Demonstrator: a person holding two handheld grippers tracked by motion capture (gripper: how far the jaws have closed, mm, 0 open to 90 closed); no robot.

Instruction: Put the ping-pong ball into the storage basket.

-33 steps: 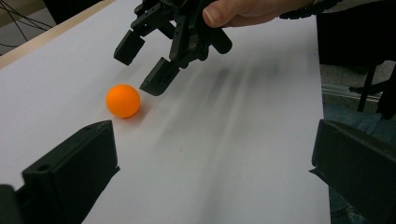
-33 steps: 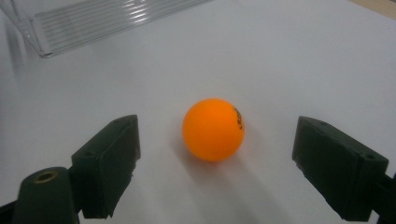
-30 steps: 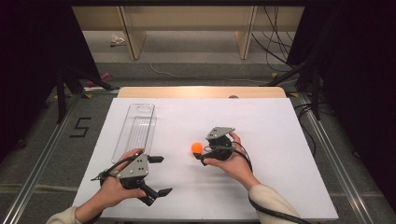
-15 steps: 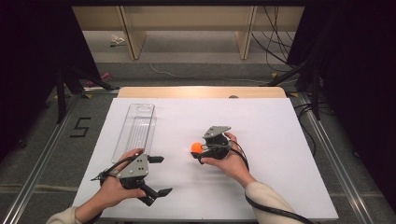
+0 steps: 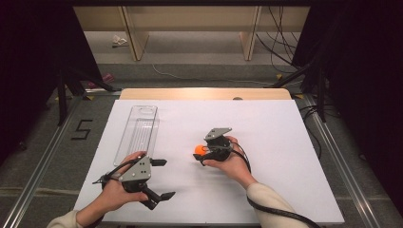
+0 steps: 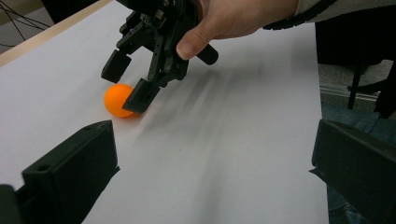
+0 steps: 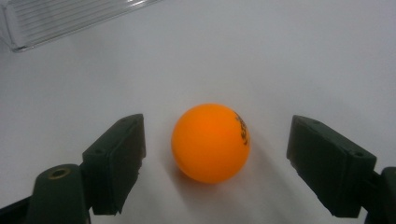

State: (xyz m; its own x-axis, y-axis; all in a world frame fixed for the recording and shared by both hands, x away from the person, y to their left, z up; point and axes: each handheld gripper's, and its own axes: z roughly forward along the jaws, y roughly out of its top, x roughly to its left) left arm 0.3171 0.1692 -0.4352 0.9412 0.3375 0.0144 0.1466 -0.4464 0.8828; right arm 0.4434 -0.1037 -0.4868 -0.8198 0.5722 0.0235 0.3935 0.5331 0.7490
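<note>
An orange ball (image 5: 198, 150) (image 6: 119, 99) (image 7: 211, 142) rests on the white table sheet (image 5: 266, 128) near the middle. My right gripper (image 5: 200, 153) (image 6: 128, 81) (image 7: 215, 126) points down and left at it, one jaw on each side of the ball. The jaws have just been closing, but a gap still shows between each pad and the ball, so the gripper is open. My left gripper (image 5: 165, 178) (image 6: 212, 140) lies near the table's front left, open wide with nothing between its jaws, aimed towards the ball.
A long clear plastic tray (image 5: 140, 128) (image 7: 70, 16) lies on the left part of the sheet, behind the left hand. A wooden strip (image 5: 204, 93) runs along the table's far edge, with metal rails at both sides.
The right hand has shifted slightly at the ball, which stays where it was. The left hand and its gripper have kept still.
</note>
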